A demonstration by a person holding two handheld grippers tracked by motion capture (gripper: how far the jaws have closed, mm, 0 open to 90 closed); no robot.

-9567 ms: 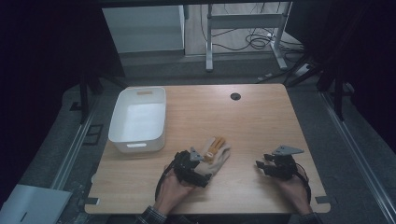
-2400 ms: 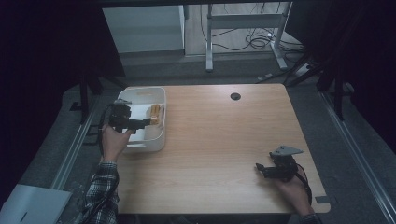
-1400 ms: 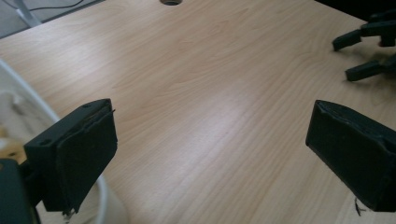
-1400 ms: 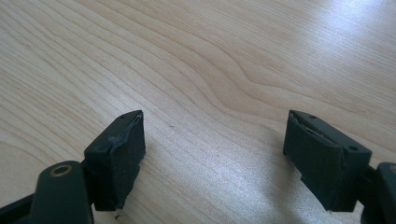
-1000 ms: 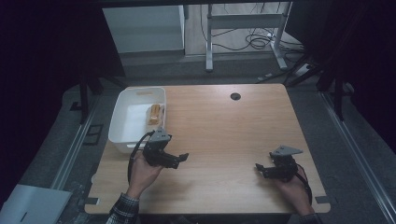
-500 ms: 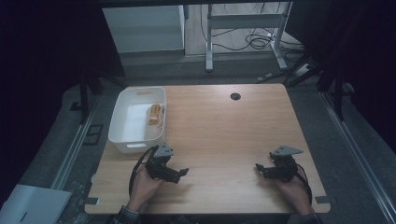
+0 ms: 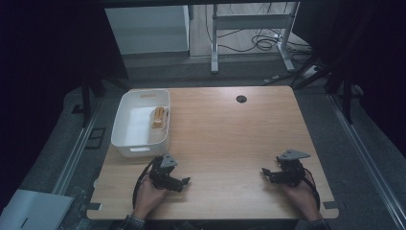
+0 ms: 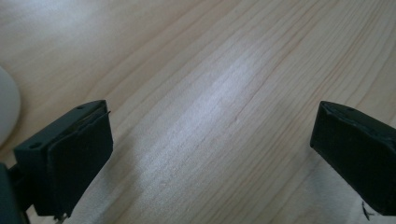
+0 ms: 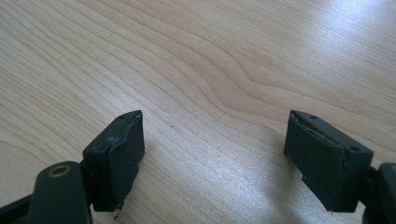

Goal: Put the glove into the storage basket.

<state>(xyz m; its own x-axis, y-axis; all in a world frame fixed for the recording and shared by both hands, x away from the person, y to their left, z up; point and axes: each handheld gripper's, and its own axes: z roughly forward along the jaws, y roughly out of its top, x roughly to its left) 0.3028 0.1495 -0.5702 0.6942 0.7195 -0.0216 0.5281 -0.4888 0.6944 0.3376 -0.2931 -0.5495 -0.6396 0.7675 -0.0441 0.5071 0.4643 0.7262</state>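
- The left gripper (image 7: 183, 181) and right gripper (image 7: 265, 171) are resting on the bench (image 7: 230, 139), fingers (image 8: 70, 158) spread wide, gripping nothing.
- The yellowish item (image 7: 158, 117) is lying inside the white bin (image 7: 139, 149), against its right wall.
- The left cable, trailing near the bin, is risking a snag that could drag it.

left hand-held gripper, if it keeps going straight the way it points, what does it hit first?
Probably nothing but bare table. The left hand-held gripper points right along the near edge, jaws open over wood, toward the right hand-held gripper much farther off; height above the wood is unclear.

Wooden table (image 7: 230, 139), white bin (image 7: 129, 139) near left edge
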